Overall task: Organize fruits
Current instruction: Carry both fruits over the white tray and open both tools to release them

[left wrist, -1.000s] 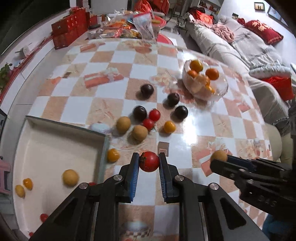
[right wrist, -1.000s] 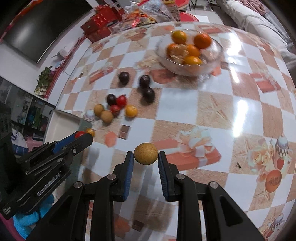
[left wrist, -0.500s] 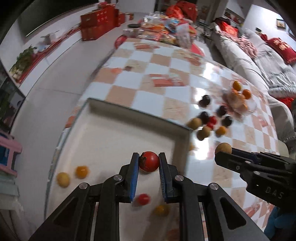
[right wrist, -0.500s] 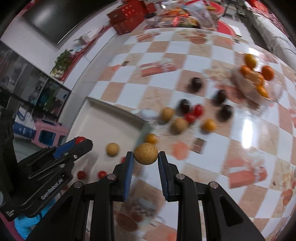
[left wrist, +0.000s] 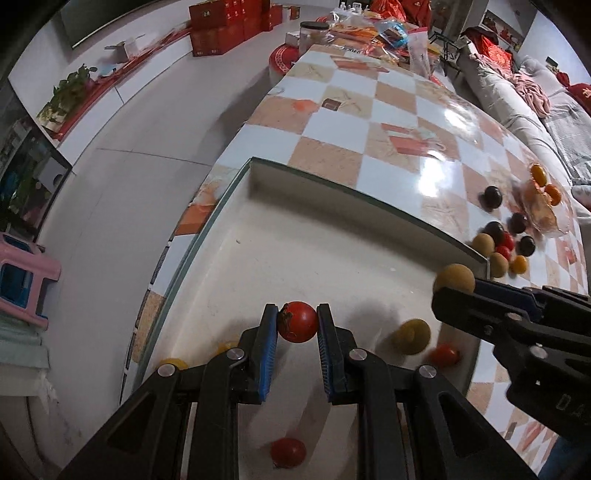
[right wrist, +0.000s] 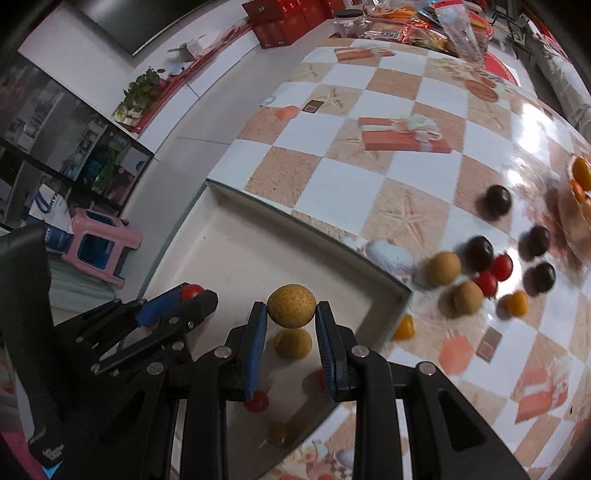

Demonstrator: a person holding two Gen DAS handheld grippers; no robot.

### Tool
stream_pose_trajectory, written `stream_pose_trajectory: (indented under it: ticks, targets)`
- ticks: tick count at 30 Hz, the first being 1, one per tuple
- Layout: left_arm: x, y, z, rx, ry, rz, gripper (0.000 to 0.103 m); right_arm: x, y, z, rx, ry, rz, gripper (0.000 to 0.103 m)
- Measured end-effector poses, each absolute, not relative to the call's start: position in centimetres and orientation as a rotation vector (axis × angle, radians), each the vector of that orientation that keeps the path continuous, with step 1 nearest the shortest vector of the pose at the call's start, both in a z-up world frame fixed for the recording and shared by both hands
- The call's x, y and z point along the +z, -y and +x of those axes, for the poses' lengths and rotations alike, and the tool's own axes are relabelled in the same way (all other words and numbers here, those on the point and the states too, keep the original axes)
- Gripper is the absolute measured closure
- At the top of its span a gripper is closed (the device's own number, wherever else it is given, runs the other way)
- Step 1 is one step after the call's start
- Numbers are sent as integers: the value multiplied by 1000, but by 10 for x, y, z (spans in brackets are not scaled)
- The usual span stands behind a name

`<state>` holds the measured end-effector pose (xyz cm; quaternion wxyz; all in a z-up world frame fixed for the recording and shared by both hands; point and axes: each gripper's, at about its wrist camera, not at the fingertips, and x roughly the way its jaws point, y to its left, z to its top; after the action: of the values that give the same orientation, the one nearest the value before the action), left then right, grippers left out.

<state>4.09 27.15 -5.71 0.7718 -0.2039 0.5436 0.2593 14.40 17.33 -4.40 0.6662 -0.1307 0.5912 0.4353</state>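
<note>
My left gripper (left wrist: 297, 317) is shut on a red cherry tomato (left wrist: 297, 322) and hangs over the white tray (left wrist: 295, 236). Above the tray's right part, my right gripper (right wrist: 291, 308) is shut on a tan longan (right wrist: 291, 305); it shows in the left wrist view too, as the right gripper (left wrist: 448, 286) with the longan (left wrist: 454, 278) at its tip. In the tray lie a tan longan (left wrist: 412, 336), red tomatoes (left wrist: 288, 452) and yellow fruits (left wrist: 171, 362). Loose dark, red, tan and orange fruits (right wrist: 480, 273) lie on the table beyond the tray.
The checkered table (right wrist: 406, 155) carries a glass bowl of oranges (left wrist: 539, 199) at the right and snack bags (left wrist: 384, 29) at the far end. The table's left edge drops to the floor (left wrist: 129, 184), with a pink stool (left wrist: 22, 277) there. A sofa (left wrist: 535, 92) stands at the right.
Both grippers have moved left from over the bare table to over the white tray, each still holding its fruit. The loose fruits and bowl have slid toward the right edge of both views.
</note>
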Motion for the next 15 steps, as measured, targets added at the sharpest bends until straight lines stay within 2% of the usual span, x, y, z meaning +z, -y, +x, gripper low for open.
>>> stream_pose_trajectory:
  ticks: [15]
  targets:
    - [-77,-275,57,542,-1226,-418,81,-80,-192,156,930,-1395,-352,74]
